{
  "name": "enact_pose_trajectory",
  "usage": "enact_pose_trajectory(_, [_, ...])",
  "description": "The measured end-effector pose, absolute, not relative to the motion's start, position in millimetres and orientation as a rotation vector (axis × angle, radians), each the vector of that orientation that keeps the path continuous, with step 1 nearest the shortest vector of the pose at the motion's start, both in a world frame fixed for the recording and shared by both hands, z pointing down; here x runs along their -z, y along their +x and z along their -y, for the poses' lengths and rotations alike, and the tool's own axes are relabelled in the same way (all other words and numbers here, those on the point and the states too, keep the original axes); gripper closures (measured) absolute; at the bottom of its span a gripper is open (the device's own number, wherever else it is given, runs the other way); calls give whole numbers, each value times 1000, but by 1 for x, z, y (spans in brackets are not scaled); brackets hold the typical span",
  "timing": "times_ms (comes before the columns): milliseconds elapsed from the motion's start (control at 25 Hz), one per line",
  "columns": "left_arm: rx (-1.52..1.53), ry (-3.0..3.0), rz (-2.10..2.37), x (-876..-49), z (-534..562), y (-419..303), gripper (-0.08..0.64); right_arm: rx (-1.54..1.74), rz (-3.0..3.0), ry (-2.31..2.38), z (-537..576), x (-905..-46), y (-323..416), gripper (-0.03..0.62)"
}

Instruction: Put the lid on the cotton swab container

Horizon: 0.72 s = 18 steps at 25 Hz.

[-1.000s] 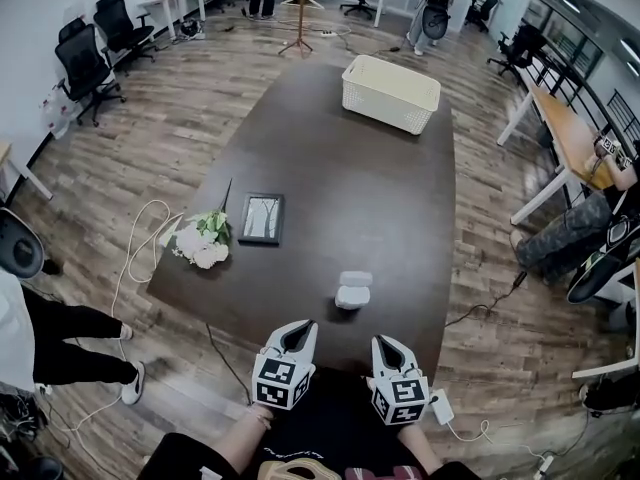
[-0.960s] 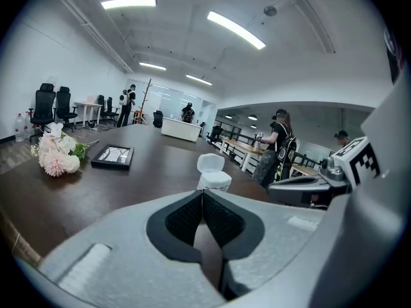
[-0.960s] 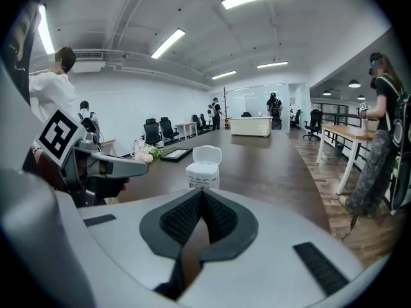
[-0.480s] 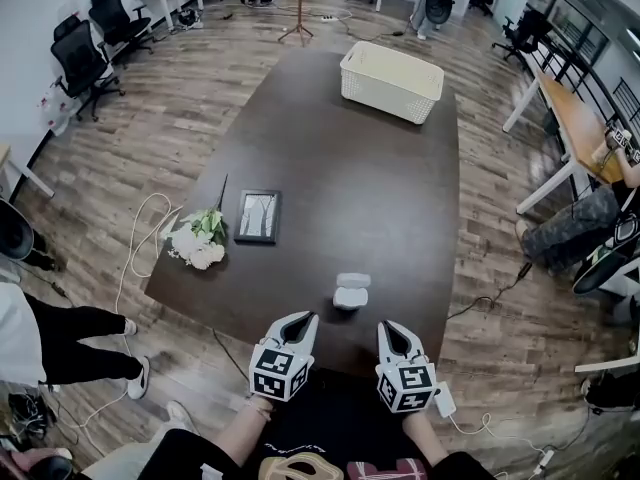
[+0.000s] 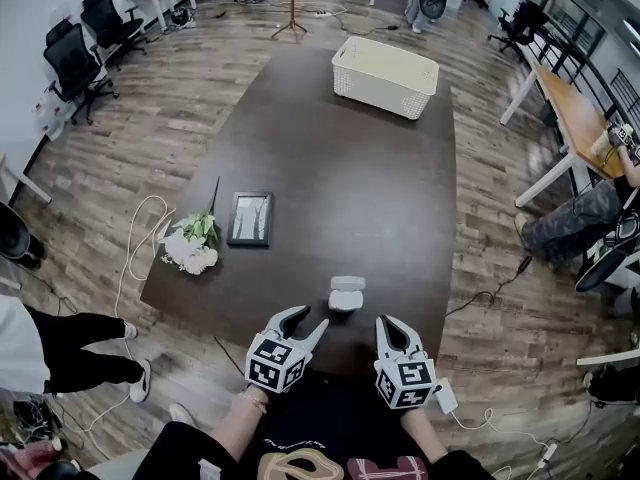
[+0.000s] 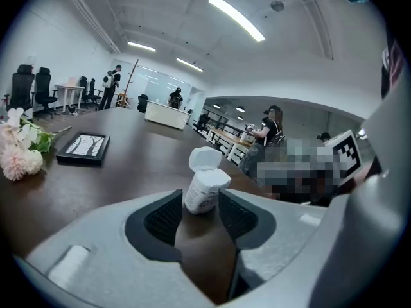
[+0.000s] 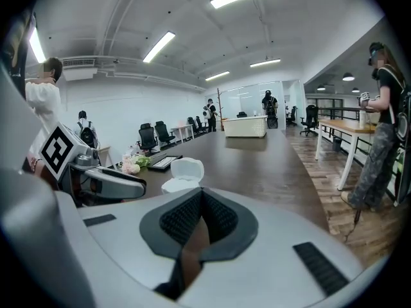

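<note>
A small white cotton swab container [image 5: 346,301] stands near the front edge of the dark table [image 5: 330,168], its hinged lid [image 5: 348,284] flipped up and open. My left gripper [image 5: 305,319] sits just short of it to the left. Its jaws have just been opening and stand apart with nothing between them. In the left gripper view the container [image 6: 204,190] and its raised lid [image 6: 206,158] show beyond the open gripper [image 6: 198,210]. My right gripper [image 5: 394,326] is shut and empty, to the container's right. The right gripper view shows the container [image 7: 179,184] left of the shut gripper [image 7: 201,195].
A framed picture [image 5: 250,218] and a bunch of flowers [image 5: 190,248] lie at the table's left edge. A white basket [image 5: 385,76] stands at the far end. Office chairs [image 5: 75,63], desks and people surround the table; a cable [image 5: 135,243] trails on the floor.
The left gripper's jaws, shut in the earlier frames, now stand apart. Both grippers have edged forward towards the container.
</note>
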<state>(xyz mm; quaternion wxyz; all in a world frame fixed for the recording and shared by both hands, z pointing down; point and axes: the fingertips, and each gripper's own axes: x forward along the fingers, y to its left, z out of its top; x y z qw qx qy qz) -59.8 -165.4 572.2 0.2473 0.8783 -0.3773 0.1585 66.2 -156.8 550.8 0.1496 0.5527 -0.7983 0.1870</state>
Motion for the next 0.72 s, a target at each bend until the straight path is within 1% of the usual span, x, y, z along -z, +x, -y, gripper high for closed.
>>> enact_pose_trajectory(200, [-493,2439,907,-584,170,-48,321,-546,2280,1623,157,-550,76,584])
enact_pose_trajectory(320, [-544,2459,858,-592,175,-42,291,-544,2273,1629,157,-549,80,584])
enact_pose_trajectory(720, [-729,2547,655,-615,187,-20,259,-534,2272,1631,166,-545,87,584])
